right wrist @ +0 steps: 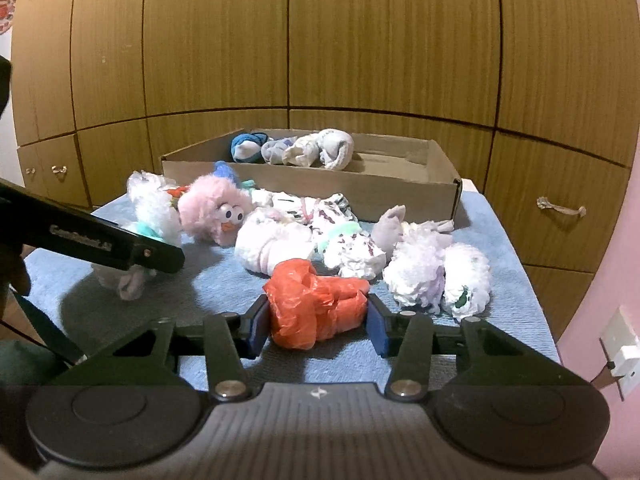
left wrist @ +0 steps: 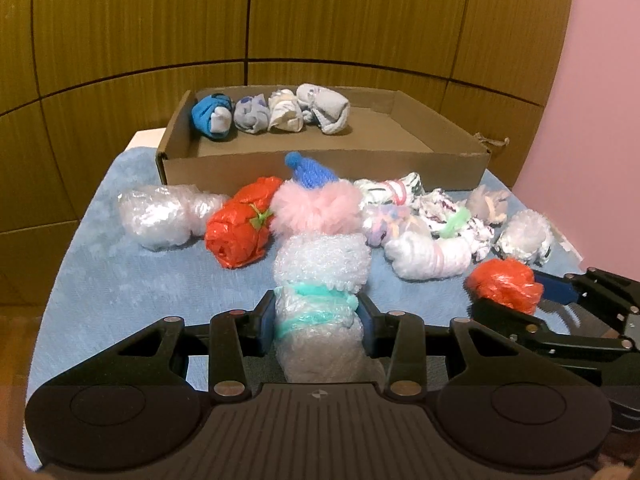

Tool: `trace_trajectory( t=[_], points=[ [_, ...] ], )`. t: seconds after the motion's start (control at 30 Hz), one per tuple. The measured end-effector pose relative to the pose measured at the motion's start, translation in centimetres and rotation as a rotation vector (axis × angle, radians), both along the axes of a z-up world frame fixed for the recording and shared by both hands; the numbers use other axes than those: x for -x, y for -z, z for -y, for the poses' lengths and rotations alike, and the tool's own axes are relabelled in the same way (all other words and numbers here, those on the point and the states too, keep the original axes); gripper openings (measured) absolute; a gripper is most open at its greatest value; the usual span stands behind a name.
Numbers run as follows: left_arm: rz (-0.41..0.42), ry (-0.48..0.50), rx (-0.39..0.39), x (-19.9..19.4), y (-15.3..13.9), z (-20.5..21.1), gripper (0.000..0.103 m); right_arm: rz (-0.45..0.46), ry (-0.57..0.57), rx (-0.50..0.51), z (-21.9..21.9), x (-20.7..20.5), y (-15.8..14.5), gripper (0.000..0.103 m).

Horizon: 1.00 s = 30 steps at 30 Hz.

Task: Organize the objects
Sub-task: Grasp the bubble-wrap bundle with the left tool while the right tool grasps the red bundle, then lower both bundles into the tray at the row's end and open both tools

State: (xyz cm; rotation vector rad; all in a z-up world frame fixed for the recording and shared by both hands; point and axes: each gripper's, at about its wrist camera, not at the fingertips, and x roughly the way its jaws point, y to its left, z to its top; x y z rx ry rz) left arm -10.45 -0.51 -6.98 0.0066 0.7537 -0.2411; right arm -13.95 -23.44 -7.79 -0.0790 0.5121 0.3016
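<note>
My left gripper (left wrist: 318,316) is shut on a bubble-wrap bundle (left wrist: 320,264) tied with a teal band; the bundle stands upright between the pads over the blue cloth (left wrist: 120,280). My right gripper (right wrist: 318,320) is shut on a crumpled orange plastic bundle (right wrist: 316,304), with both blue pads pressing its sides. In the left wrist view the orange bundle (left wrist: 504,282) sits at the lower right. An open cardboard box (left wrist: 320,168) stands at the back, with several rolled socks (left wrist: 272,114) lined along its far left wall.
Between the grippers and the box lie a pink fluffy toy (left wrist: 316,208) with a blue hat, a larger red plastic bundle (left wrist: 238,228), a bubble-wrap roll (left wrist: 160,216) and several white bundles (left wrist: 428,254). Wooden cupboard doors stand behind; a pink wall is on the right.
</note>
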Motion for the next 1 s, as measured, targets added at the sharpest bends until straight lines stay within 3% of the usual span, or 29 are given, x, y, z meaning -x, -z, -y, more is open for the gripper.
trace_trajectory(
  t=[0.27,0.57,0.8,1.0],
  points=[
    [0.006,0.006,-0.024,0.3,-0.1,0.5,0.047,0.052,-0.011,-0.033,0.2,1.0,-0.4,0.045],
    [0.042,0.026,-0.022,1.4,-2.3,1.7,0.047,0.096,-0.027,-0.086,1.0,1.9,-1.3,0.045],
    [0.067,0.075,0.022,0.3,-5.2,3.5,0.047,0.177,-0.050,-0.079,2.5,1.7,-4.9,0.045],
    [0.074,0.115,0.049,-3.5,-7.7,5.9,0.047,0.231,-0.069,-0.022,5.0,-2.1,-8.4,0.045]
  ],
)
